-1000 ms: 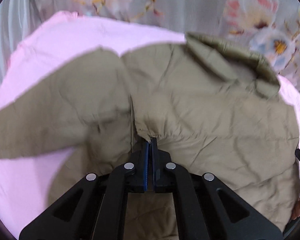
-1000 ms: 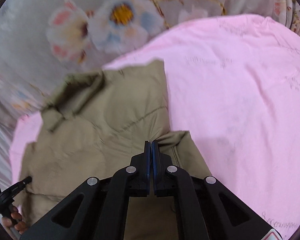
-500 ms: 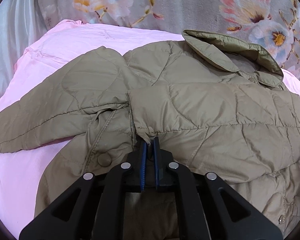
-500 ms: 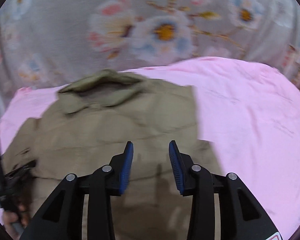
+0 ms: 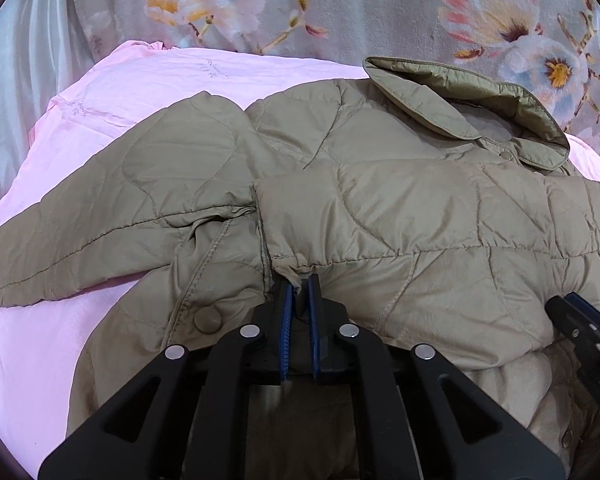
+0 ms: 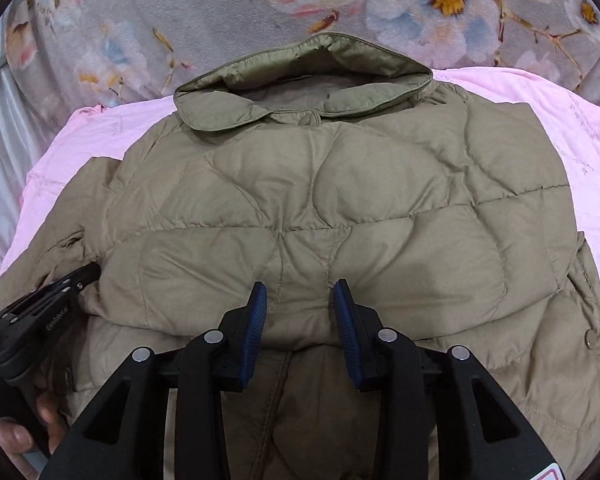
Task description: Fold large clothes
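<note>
We hold two matte black plastic claws, left claw (image 5: 300, 286) and right claw (image 6: 300, 292), each with ribbed blue pads (image 6: 255, 332), triangular cut-outs, round silver screws (image 5: 250, 331) and small pale lettering (image 6: 56, 315).

A bed is covered by a pink sheet (image 5: 148, 92), smooth apart from faint creases and some small, unreadable print. Behind it hangs a grey cloth (image 5: 360, 8) printed with large pink, white and blue flowers, with pale shiny fabric at the far left. Lying directly on the sheet is a tan quilted jacket (image 5: 400, 208), spread out with its collar (image 6: 300, 80) toward the flowered cloth. In the left wrist view one sleeve (image 5: 100, 216) stretches out to the left across the sheet. Bare pink sheet shows on both sides of the jacket.
</note>
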### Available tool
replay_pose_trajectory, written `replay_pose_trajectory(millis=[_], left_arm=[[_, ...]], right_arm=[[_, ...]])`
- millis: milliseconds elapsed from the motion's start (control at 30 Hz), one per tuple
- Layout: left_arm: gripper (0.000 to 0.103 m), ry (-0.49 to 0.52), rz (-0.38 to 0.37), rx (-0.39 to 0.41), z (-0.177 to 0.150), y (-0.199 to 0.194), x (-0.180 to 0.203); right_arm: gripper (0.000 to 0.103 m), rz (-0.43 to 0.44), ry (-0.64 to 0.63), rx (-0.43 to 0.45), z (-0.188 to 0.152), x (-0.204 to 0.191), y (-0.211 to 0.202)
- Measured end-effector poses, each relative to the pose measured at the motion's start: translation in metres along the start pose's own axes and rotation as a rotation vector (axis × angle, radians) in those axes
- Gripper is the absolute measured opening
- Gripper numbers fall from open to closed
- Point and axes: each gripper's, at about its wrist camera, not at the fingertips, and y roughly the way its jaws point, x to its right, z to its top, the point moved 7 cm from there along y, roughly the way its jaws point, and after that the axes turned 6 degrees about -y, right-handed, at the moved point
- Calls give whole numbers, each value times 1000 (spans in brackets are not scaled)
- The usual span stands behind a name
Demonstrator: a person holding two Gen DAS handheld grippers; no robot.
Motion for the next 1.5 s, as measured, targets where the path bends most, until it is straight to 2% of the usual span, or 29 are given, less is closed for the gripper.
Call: replay_pose_trajectory(millis=[500,600,667,700,800,833,867,900,1067,1133,1267,1400,1500], left_arm=[[7,44,59,9,-2,2,6],[9,-11,-6,7,0,0,-1],[18,-98,-113,-11,3,-5,-14],[23,-149,-151,-31,2,-9,-25],[52,-313,-232,-56,-1,-30,-72],[67,-365,-230,-49,-4,-40,-95],[74,-412,-215,-31,-7,-50,-123],[76,-451,-168,-15,-11,-57,-153],[76,-588,68,-33,-34,-64,-286],[76,-673,124,-33,-40,-65,-333],[76,-766,150,-6,-40,-67,-381],[73,-841,88,2,-29,-53,-396],[54,-836,59,19,-14,-45,-398]], right_arm=[[33,-9,-1,5,-3,1,3],[33,2,10,5,-2,2,4],[33,12,18,5,-2,3,4],[33,12,21,9,-2,4,2],[35,-29,18,22,-5,4,-17],[35,-15,16,35,-8,-1,-29],[35,-6,7,43,-13,-6,-41],[35,-3,-9,51,-18,-12,-52],[38,40,-81,56,-49,-43,-86],[42,60,-74,45,-63,-50,-92],[46,46,-75,44,-81,-58,-92],[51,4,-115,57,-89,-65,-92],[52,-3,-111,58,-93,-64,-91]])
